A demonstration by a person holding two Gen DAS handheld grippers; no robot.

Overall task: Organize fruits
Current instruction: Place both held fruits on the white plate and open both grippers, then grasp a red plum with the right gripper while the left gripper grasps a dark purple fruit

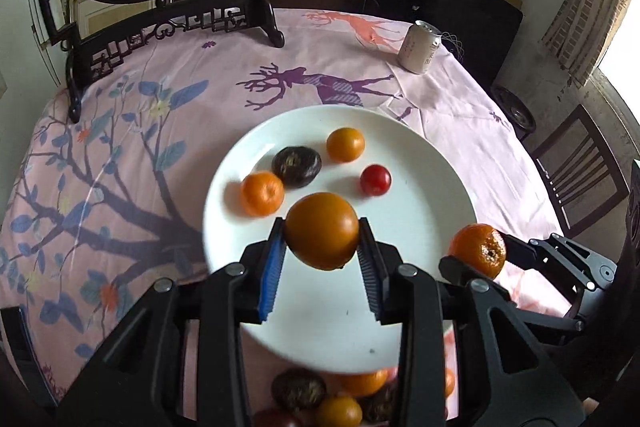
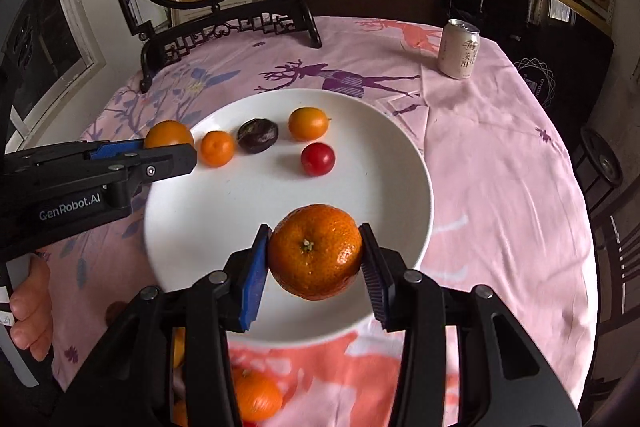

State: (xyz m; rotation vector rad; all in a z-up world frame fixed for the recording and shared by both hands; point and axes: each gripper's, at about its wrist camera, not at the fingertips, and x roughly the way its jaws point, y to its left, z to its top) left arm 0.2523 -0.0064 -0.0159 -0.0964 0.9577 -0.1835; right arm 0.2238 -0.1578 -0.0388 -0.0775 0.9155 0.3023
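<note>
Left wrist view first: a smooth, round amber-orange fruit [image 1: 322,230] sits pinched between the blue-padded fingers of the left gripper [image 1: 322,235], which are closed in on its two sides and holding it in the air above the near part of the round white ceramic plate [image 1: 420,267]. On that plate lie a small dimpled mandarin [image 1: 262,193] at the left, a dark purple wrinkled fruit [image 1: 296,166] just beside it, a small golden-orange round fruit [image 1: 345,145] farther back and a little red cherry-like fruit [image 1: 375,179] to the right, all apart from one another except the mandarin and dark fruit, which sit close. At the right, the right gripper [image 1: 478,255] grips a pitted orange mandarin [image 1: 478,250] over the plate's right rim. Below the plate's near edge, a blurred heap of more fruit [image 1: 332,397] shows. A pale drink can [image 1: 419,47] stands far right on the pink deer-print tablecloth [image 1: 140,115]. Now the right wrist view: the pitted mandarin, stem scar facing us, is clamped between the fingers above the plate's near right portion, and the left gripper reaches in from the left with the amber fruit at the plate's left rim.
</note>
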